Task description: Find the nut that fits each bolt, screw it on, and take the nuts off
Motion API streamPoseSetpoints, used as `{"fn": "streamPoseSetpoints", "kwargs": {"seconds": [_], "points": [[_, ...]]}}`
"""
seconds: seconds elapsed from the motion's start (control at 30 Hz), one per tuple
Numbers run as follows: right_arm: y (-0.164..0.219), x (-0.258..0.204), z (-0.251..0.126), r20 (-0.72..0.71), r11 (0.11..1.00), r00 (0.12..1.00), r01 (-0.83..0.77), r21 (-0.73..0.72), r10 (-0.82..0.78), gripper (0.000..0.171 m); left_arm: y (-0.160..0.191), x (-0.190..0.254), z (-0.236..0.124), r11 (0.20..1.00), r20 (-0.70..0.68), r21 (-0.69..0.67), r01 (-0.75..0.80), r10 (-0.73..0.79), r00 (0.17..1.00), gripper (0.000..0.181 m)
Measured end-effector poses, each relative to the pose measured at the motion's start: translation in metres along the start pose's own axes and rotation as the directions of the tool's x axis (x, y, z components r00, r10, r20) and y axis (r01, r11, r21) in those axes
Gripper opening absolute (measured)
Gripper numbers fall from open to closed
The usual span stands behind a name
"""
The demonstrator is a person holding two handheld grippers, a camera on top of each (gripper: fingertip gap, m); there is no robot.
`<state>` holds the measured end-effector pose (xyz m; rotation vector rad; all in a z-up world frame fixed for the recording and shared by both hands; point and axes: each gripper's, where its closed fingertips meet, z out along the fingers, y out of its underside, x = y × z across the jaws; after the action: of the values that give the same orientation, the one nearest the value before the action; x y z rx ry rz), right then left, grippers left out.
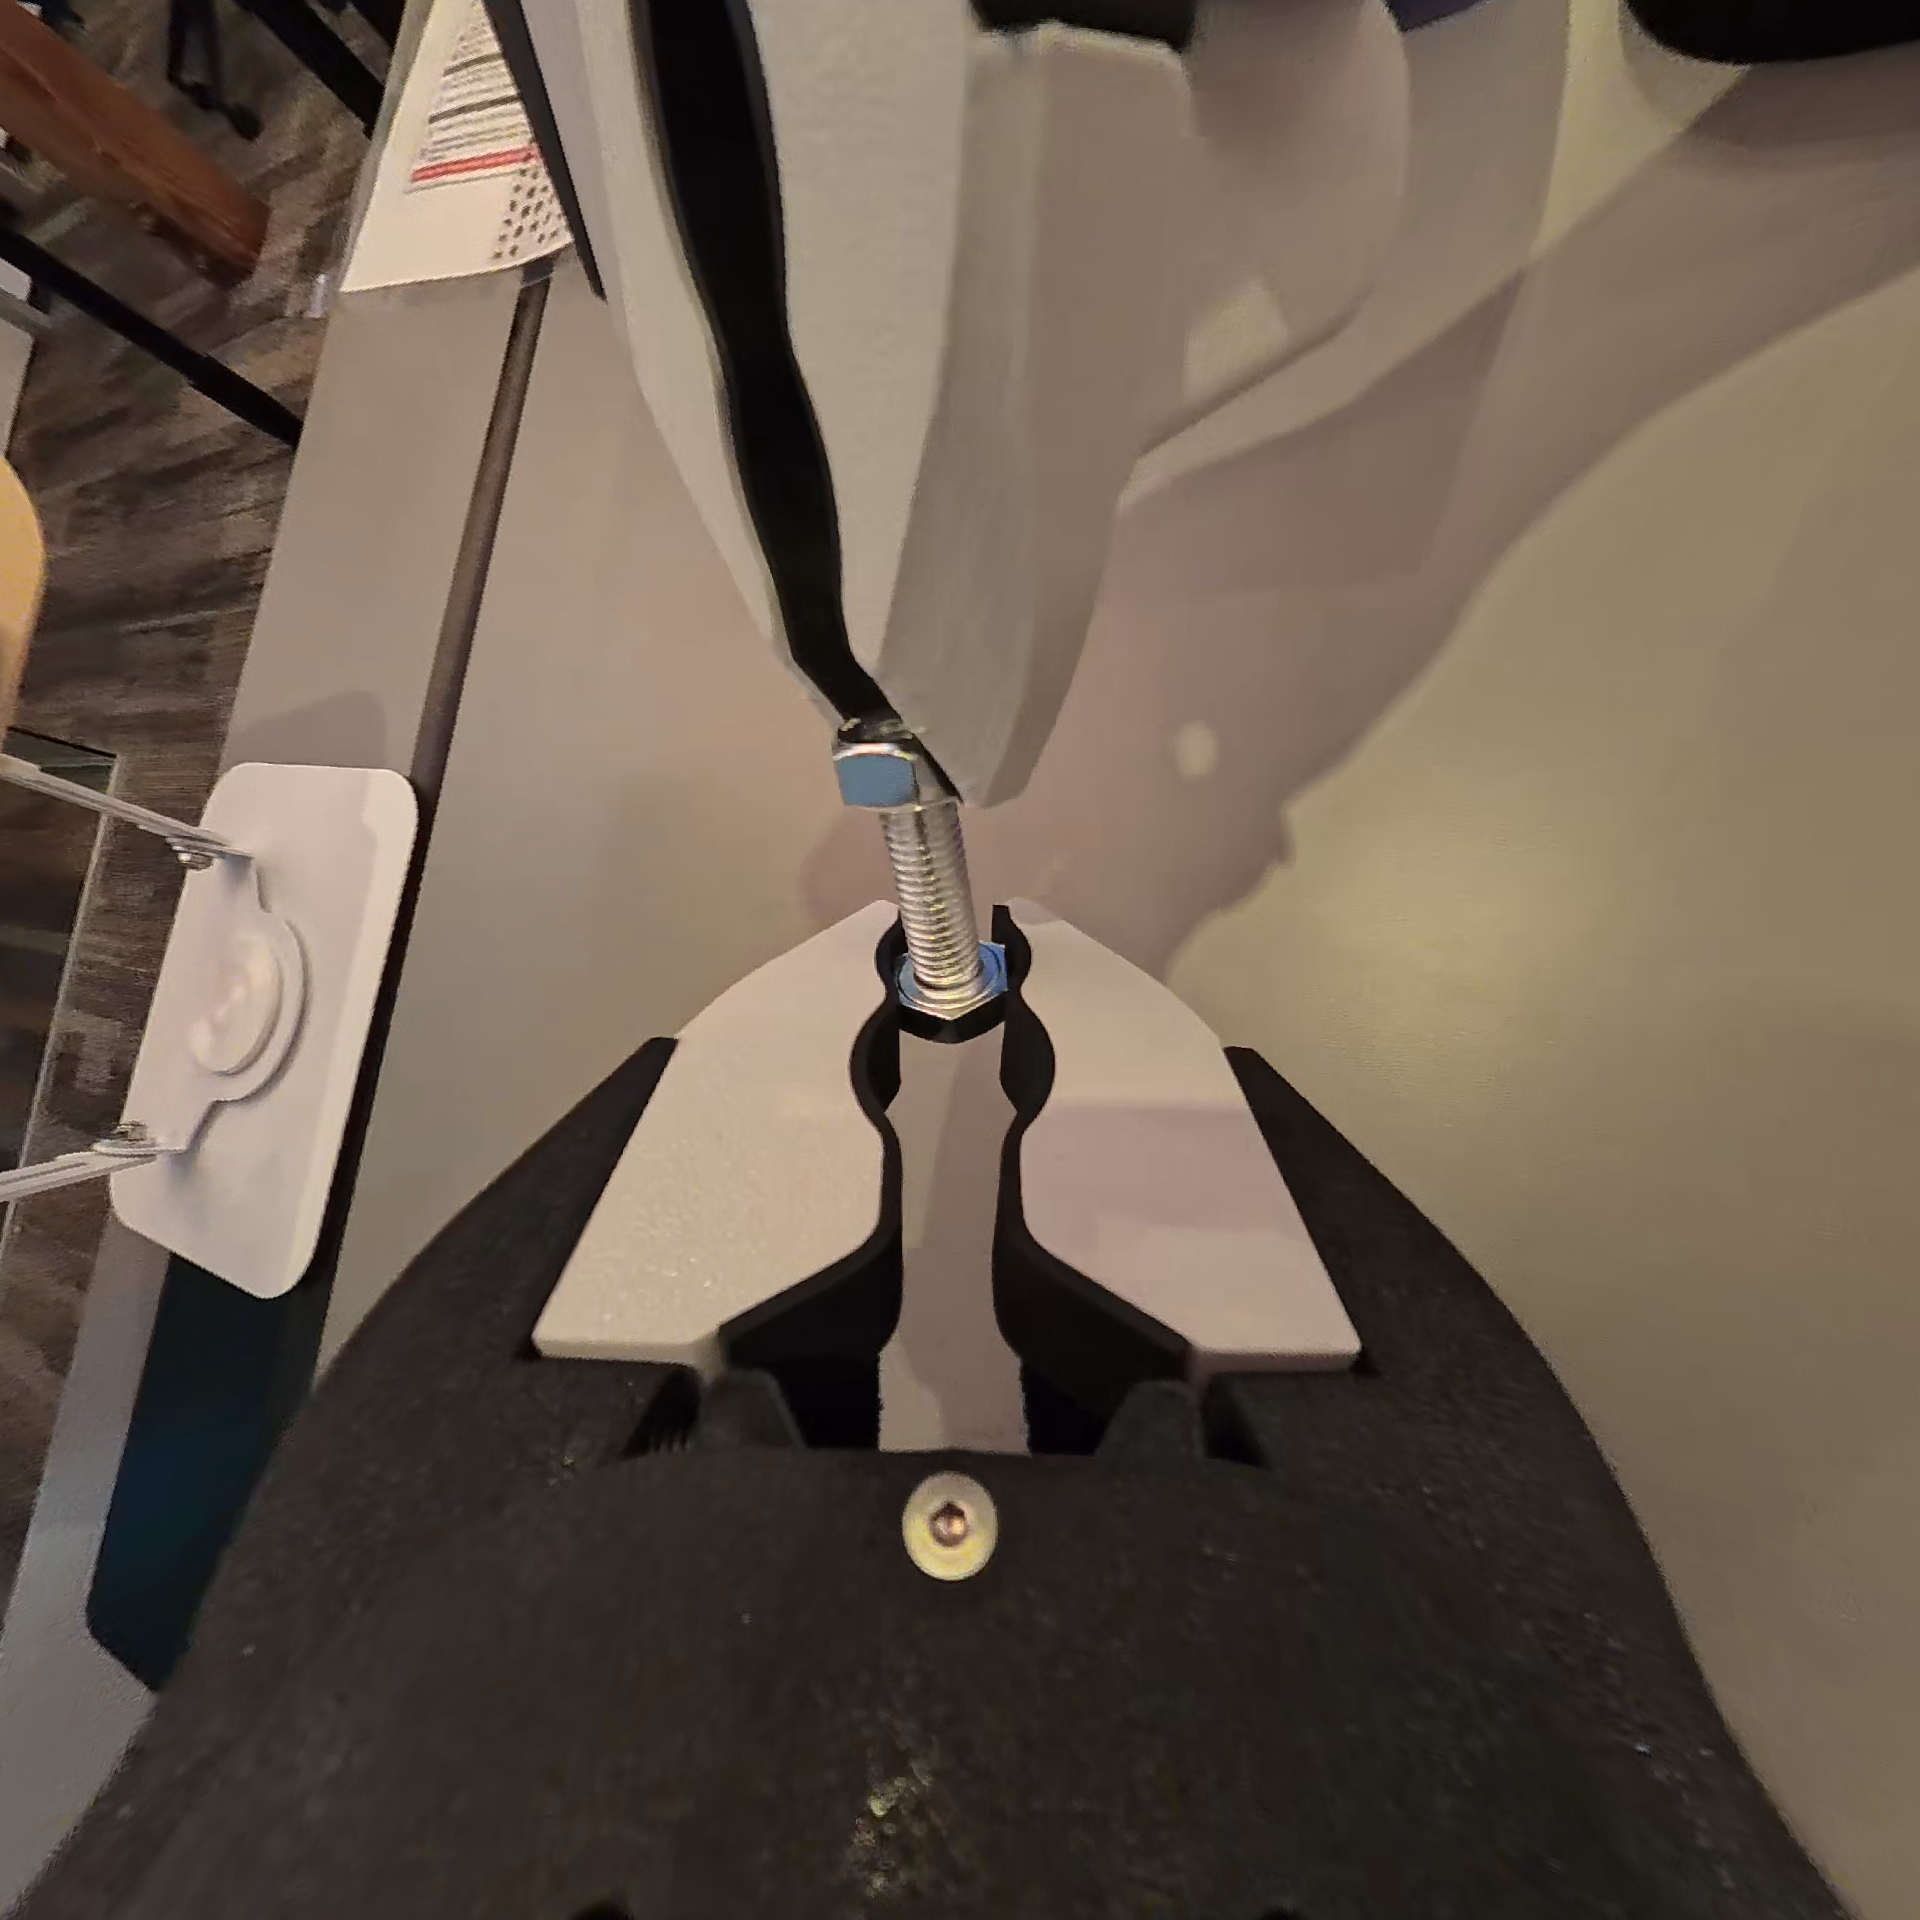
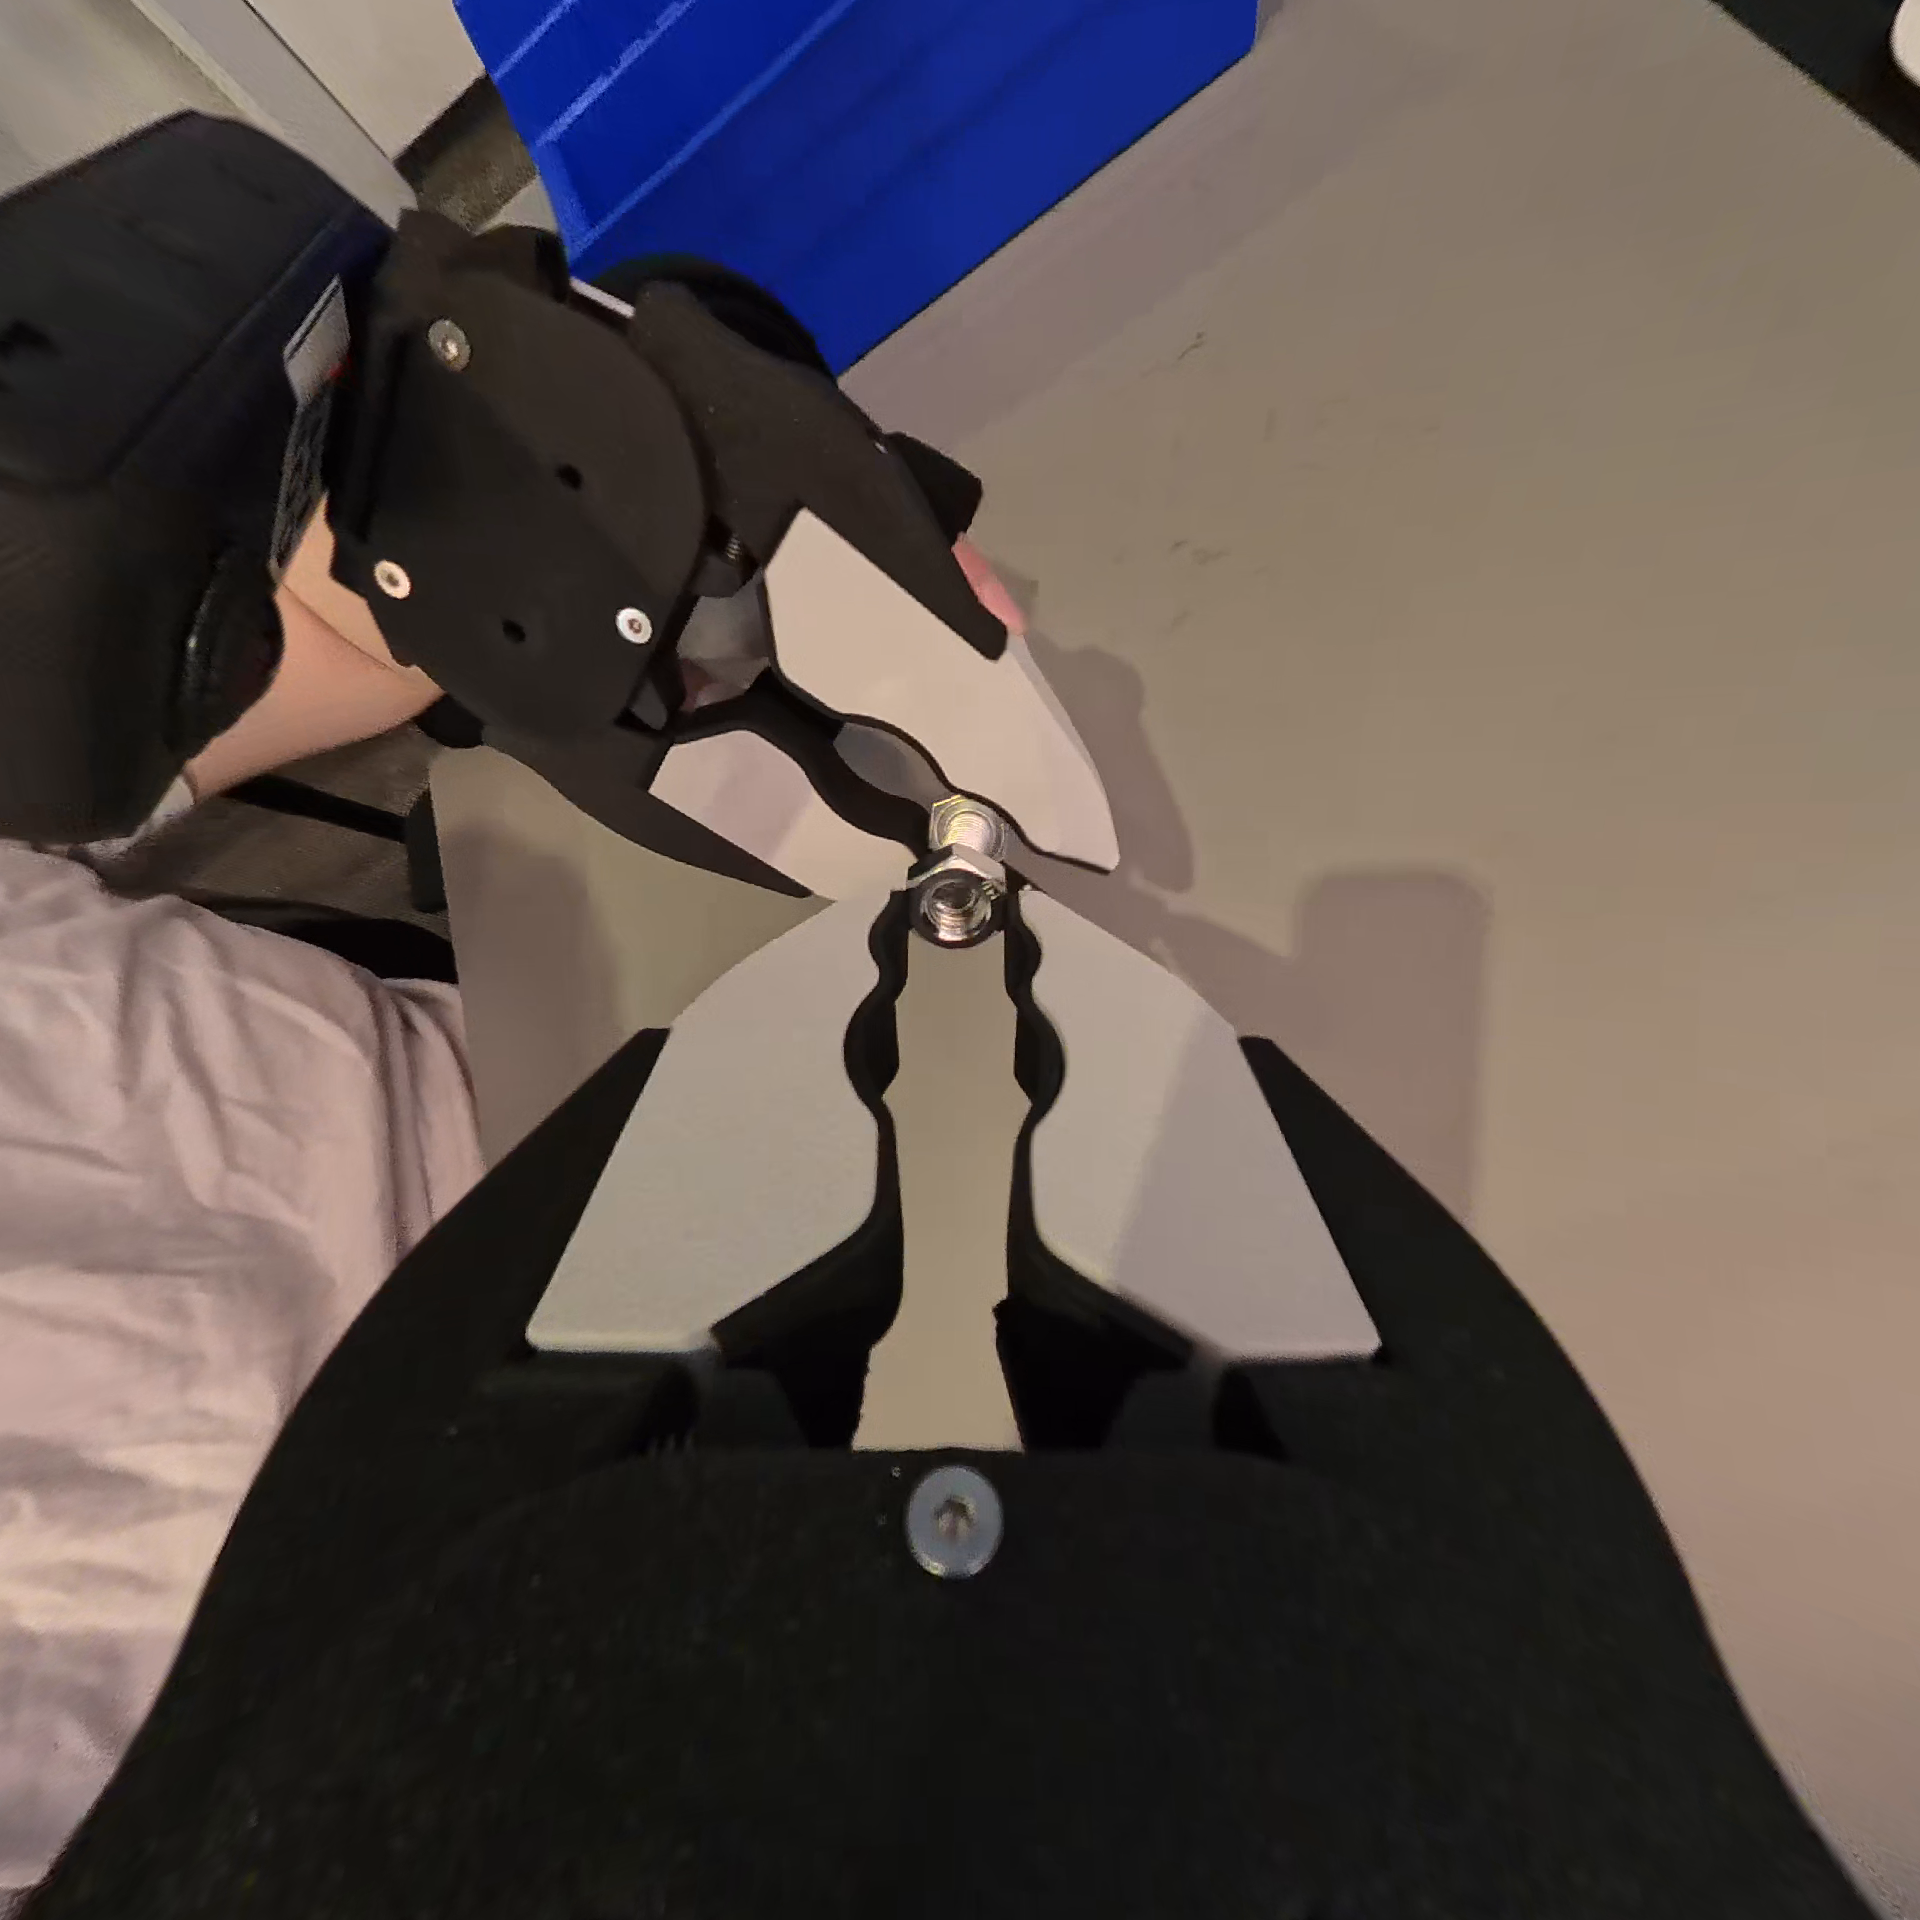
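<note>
A silver bolt (image 1: 928, 883) runs between the two grippers above the white table (image 1: 1558, 1143). My left gripper (image 1: 948, 977) is shut on a silver hex nut (image 1: 951, 1003) that sits on the bolt's threaded end. My right gripper (image 1: 894, 748) comes in from above and is shut on the bolt's hex head. In the right wrist view, my right gripper (image 2: 951, 920) pinches the bolt head (image 2: 951, 902) end-on. Just beyond it the left gripper (image 2: 971, 836) holds the nut (image 2: 961, 828). Most of the shank is hidden in this view.
A blue bin (image 2: 852, 156) stands at the far side of the table (image 2: 1455, 623). The table's edge and a white mounting plate (image 1: 260, 1018) lie to the left, with dark floor (image 1: 135, 540) beyond. A person's light shirt (image 2: 208, 1195) is at the lower left. My right fingertips sit around 5 cm from my left ones.
</note>
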<state>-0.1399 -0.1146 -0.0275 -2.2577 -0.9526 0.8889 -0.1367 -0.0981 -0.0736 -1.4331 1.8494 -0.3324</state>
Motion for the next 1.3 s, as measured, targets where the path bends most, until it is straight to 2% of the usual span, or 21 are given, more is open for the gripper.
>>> {"fn": "streamPoseSetpoints", "kwargs": {"seconds": [0.23, 0.37, 0.53, 0.67, 0.77, 0.9, 1.1, 1.3], "points": [[-0.005, -0.003, -0.015, -0.062, 0.998, 0.997, 0.055, 0.013, -0.054, 0.017, -0.022, -0.004, 0.001, 0.985, 0.061, 0.169, 0.033, -0.044, 0.997, 0.014], [0.009, -0.005, -0.023, -0.104, 0.993, 0.991, 0.070, -0.090, -0.080, 0.017, -0.035, 0.007, 0.010, 0.964, 0.060, 0.258, 0.061, -0.079, 0.995, 0.014], [0.029, 0.000, -0.023, -0.163, 0.958, 0.978, 0.079, -0.274, -0.127, 0.017, -0.039, 0.026, 0.025, 0.942, -0.052, 0.299, 0.155, -0.146, 0.988, 0.014], [0.027, 0.006, -0.021, -0.187, 0.949, 0.980, 0.000, -0.314, -0.062, 0.017, -0.041, 0.023, 0.029, 0.895, -0.091, 0.359, 0.265, -0.249, 0.964, 0.014], [0.028, 0.007, -0.019, -0.182, 0.934, 0.983, -0.040, -0.355, -0.027, 0.017, -0.040, 0.022, 0.031, 0.890, -0.058, 0.379, 0.252, -0.249, 0.967, 0.014], [0.029, 0.007, -0.018, -0.201, 0.916, 0.979, -0.052, -0.397, -0.032, 0.017, -0.041, 0.024, 0.033, 0.867, -0.079, 0.412, 0.279, -0.271, 0.959, 0.014], [0.039, 0.004, -0.017, -0.152, 0.827, 0.966, 0.093, -0.555, -0.211, 0.017, -0.041, 0.037, 0.035, 0.872, -0.167, 0.410, 0.266, -0.215, 0.962, 0.014], [0.040, -0.001, -0.020, -0.049, 0.695, 0.906, 0.286, -0.659, -0.420, 0.017, -0.045, 0.043, 0.030, 0.866, -0.203, 0.431, 0.252, -0.179, 0.963, 0.014]]}}
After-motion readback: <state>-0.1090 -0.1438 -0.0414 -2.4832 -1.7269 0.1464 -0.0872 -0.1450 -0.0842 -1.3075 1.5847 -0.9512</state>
